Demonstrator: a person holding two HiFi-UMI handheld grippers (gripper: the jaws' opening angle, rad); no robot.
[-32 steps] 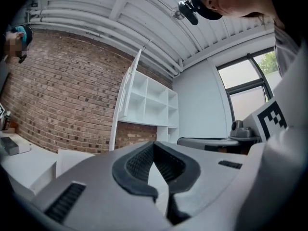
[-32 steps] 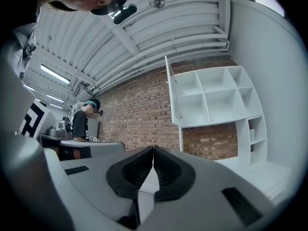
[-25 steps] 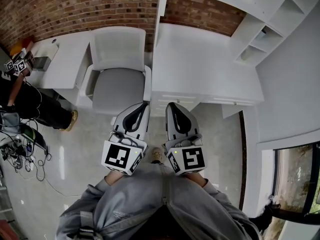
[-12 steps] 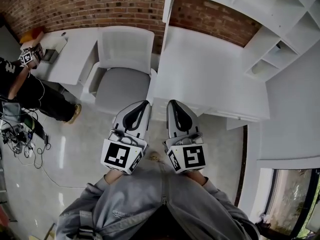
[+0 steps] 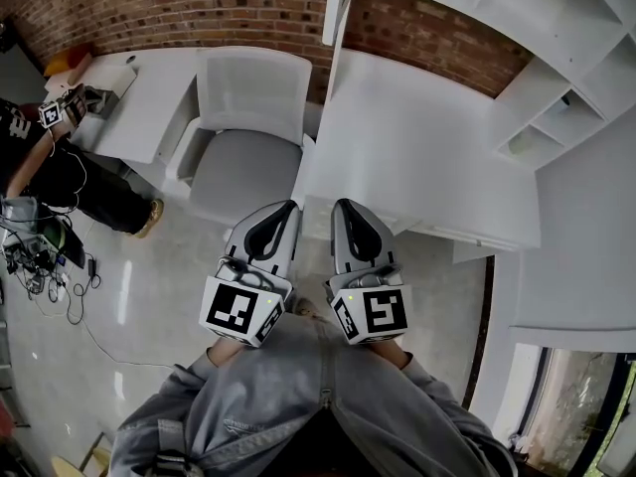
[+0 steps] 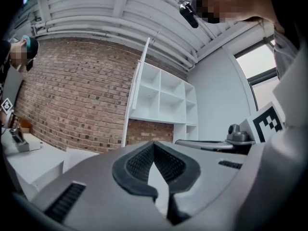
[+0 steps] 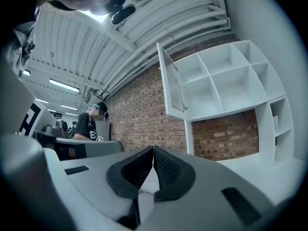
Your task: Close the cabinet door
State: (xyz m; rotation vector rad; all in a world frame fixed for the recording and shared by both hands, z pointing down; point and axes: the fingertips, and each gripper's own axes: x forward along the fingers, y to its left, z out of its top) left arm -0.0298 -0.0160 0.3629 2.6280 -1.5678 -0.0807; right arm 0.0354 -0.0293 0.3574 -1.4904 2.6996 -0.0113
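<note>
The white cabinet door stands open above the desk, edge-on in the head view. It shows as a thin white panel in the left gripper view. In the right gripper view the door swings out from the open shelf unit. My left gripper and right gripper are held side by side at the desk's near edge, well below the door and apart from it. Both are shut and empty: the left gripper has its tips touching, and so does the right gripper.
A white desk lies ahead, with white cubby shelves at its right and a brick wall behind. A grey chair stands left of the desk. Another person sits at far left beside floor cables.
The desk and chair have shifted in the head view and the desk's near edge is closer to my grippers. Both grippers keep their place side by side and stay shut.
</note>
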